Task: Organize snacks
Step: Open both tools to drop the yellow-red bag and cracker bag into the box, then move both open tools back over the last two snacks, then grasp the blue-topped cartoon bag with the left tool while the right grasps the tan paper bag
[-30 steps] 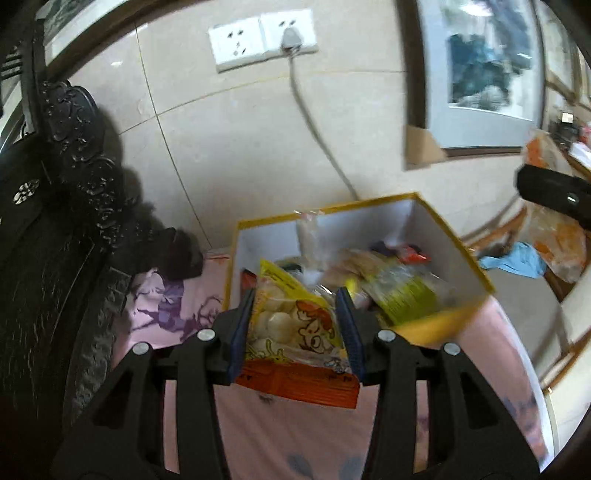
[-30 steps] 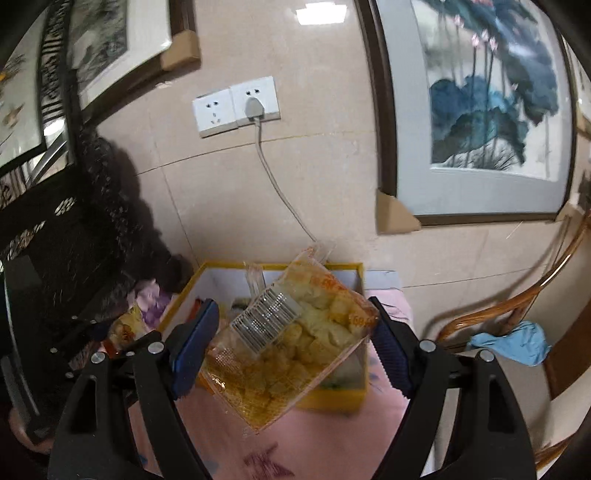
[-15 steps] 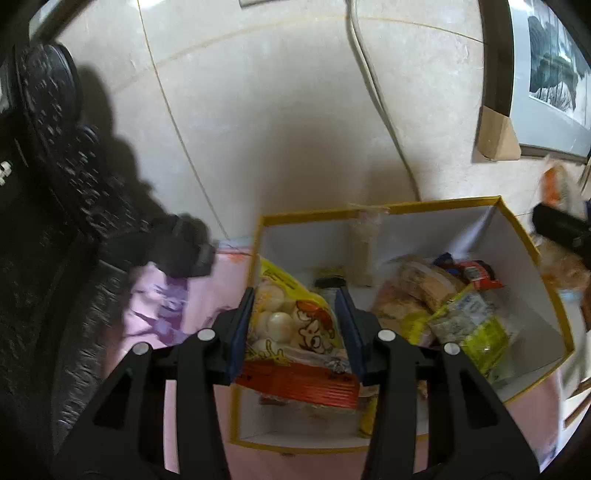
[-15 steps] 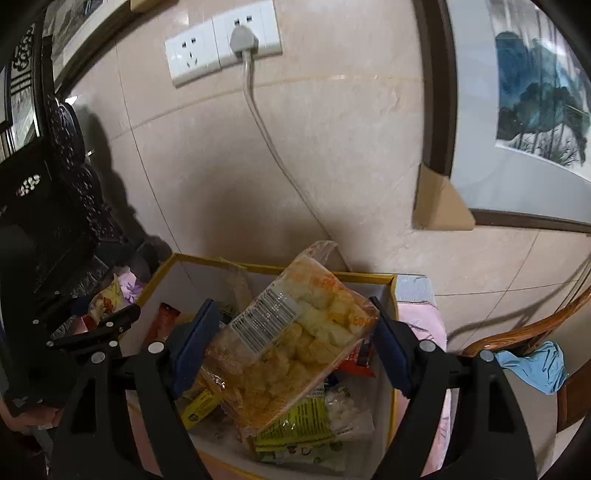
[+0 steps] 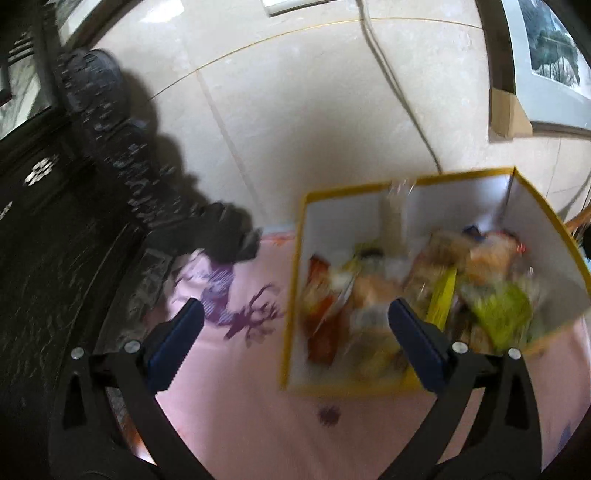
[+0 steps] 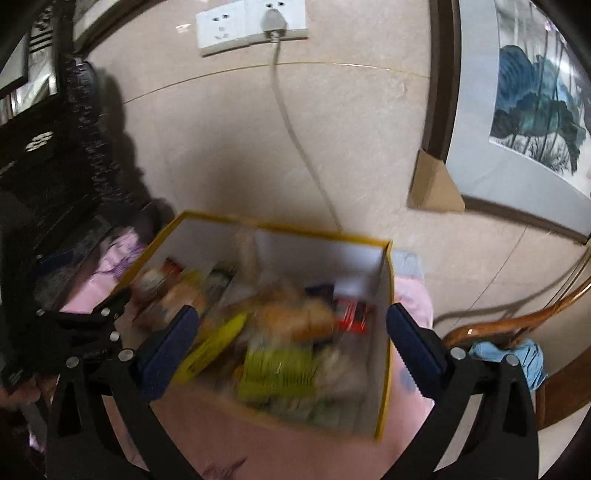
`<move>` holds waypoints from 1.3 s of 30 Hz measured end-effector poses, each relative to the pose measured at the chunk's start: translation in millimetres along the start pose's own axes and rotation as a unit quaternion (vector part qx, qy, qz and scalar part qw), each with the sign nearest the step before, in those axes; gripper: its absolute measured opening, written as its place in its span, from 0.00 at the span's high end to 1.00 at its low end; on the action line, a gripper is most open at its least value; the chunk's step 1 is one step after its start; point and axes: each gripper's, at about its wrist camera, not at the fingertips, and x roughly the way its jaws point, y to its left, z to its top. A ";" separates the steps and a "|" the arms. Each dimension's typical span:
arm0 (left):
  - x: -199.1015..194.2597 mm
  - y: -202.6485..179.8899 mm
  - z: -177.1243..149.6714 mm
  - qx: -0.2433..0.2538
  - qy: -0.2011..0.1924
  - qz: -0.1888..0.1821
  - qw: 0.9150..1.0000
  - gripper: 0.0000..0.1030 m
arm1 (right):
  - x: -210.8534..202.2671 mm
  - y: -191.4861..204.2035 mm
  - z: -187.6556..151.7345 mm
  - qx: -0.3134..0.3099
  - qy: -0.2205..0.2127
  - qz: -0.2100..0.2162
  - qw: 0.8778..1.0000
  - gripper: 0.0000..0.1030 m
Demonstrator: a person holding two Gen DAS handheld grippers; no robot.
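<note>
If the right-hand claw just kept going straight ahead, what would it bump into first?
Probably the blurred pile of snack packets inside the yellow-rimmed white cardboard box. The open right gripper points down into it, though blur makes the exact packet and depth unclear.

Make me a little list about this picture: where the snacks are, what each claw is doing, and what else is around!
snacks: many packets piled in the box, blurred
box: yellow-edged, white inside, on the pink cloth
left claw: open, empty, over the box's left edge
right claw: open, empty, above the box
wall: socket with a plugged-in cable
picture: framed blue painting on the right
other: wooden chair with a blue cloth
</note>
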 end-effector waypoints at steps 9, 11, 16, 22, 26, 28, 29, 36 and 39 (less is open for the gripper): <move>-63.6 80.7 -140.0 -0.058 0.084 0.024 0.994 0.02 | -50.1 62.6 -129.8 -0.136 0.125 0.116 0.976 0.01; -81.6 108.9 -177.1 -0.141 0.108 -0.009 0.984 0.02 | -57.7 67.7 -177.1 -0.161 0.169 0.098 0.967 0.01; -112.7 140.2 -249.0 -0.172 0.132 -0.033 0.976 0.02 | -82.9 57.2 -254.3 -0.136 0.215 0.097 0.962 0.01; -135.1 121.0 -269.4 -0.115 0.095 -0.041 0.988 0.02 | -73.0 79.2 -272.8 -0.176 0.182 0.125 0.959 0.01; -128.6 96.0 -270.1 -0.074 0.080 -0.084 0.990 0.02 | -46.9 100.9 -249.6 -0.274 0.128 0.117 0.946 0.01; -124.9 86.9 -268.8 -0.054 0.059 -0.122 0.989 0.02 | -30.1 106.2 -239.7 -0.323 0.123 0.144 0.927 0.01; -118.1 80.2 -267.3 -0.036 0.063 -0.119 0.990 0.02 | -21.6 107.8 -239.5 -0.348 0.138 0.151 0.915 0.01; -55.2 56.0 -251.5 0.021 0.092 -0.094 0.991 0.02 | 19.9 99.3 -235.6 -0.356 0.224 0.186 0.888 0.01; -31.9 42.8 -259.9 0.048 0.155 -0.083 0.983 0.06 | 18.9 91.1 -236.1 -0.303 0.235 0.174 0.907 0.11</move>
